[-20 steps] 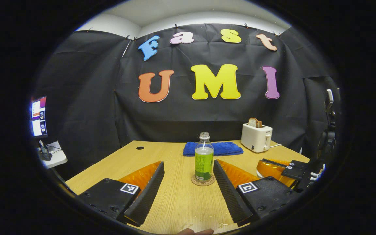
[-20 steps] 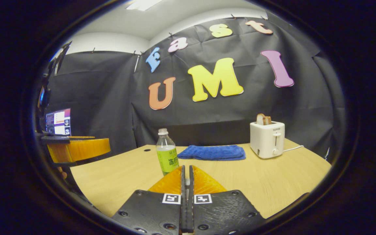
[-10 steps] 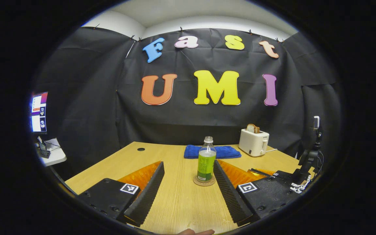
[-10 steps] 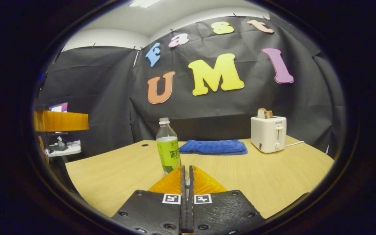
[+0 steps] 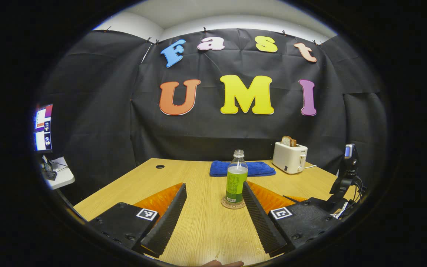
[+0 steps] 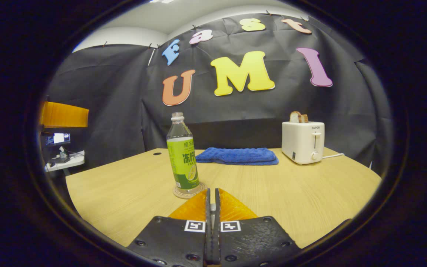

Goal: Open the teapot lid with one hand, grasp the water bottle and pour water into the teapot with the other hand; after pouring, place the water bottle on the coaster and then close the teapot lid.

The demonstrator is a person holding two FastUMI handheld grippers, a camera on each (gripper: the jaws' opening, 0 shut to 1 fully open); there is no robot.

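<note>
Green-label bottle on coaster; right gripper dropped lower, jaws shut.

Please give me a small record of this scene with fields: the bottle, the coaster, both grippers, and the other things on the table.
water bottle: upright on the coaster, uncapped, partly full
coaster: round, under the bottle
left gripper: open, behind the bottle, not touching it
right gripper: fingers together, low over the table
table: wooden
towel: blue, folded, at the back
toaster: white, bread in the slots, back right
</note>
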